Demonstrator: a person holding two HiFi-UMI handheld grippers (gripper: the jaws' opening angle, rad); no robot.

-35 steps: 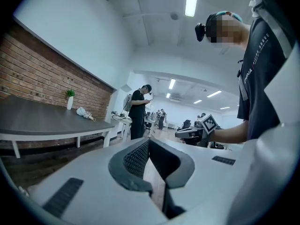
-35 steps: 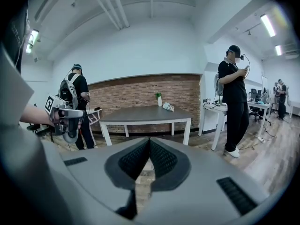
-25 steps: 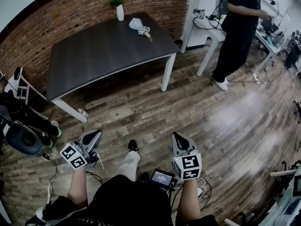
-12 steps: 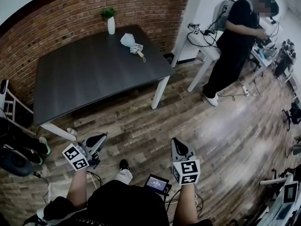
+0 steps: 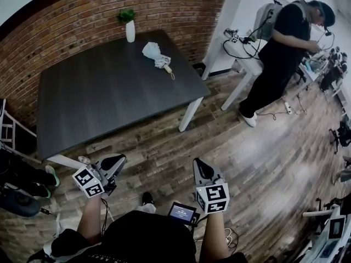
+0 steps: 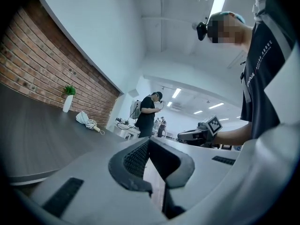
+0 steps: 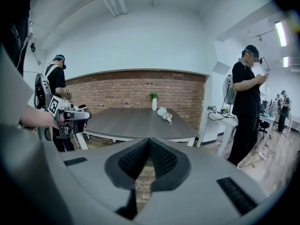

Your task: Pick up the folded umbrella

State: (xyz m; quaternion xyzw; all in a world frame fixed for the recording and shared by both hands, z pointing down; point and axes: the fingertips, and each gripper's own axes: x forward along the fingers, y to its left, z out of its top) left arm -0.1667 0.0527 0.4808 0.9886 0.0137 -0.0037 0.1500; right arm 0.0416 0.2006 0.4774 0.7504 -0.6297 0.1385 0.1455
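The folded umbrella [image 5: 155, 55], pale and bundled with a tan handle, lies near the far right corner of the dark table [image 5: 93, 103]. It also shows small in the left gripper view as the umbrella [image 6: 86, 121] and in the right gripper view as the umbrella [image 7: 164, 114]. My left gripper [image 5: 118, 161] hangs over the floor short of the table's near edge, shut and empty. My right gripper [image 5: 199, 166] is also over the floor, to the right, shut with nothing in it. Both are far from the umbrella.
A white vase with a green plant [image 5: 129, 26] stands at the table's far edge by the brick wall. A person in black [image 5: 277, 59] stands at a white desk on the right. Cables and gear lie on the wooden floor [image 5: 263, 163].
The table and umbrella have drawn nearer and shifted in the head view as I walked forward. Both grippers stayed shut and low in the frame.
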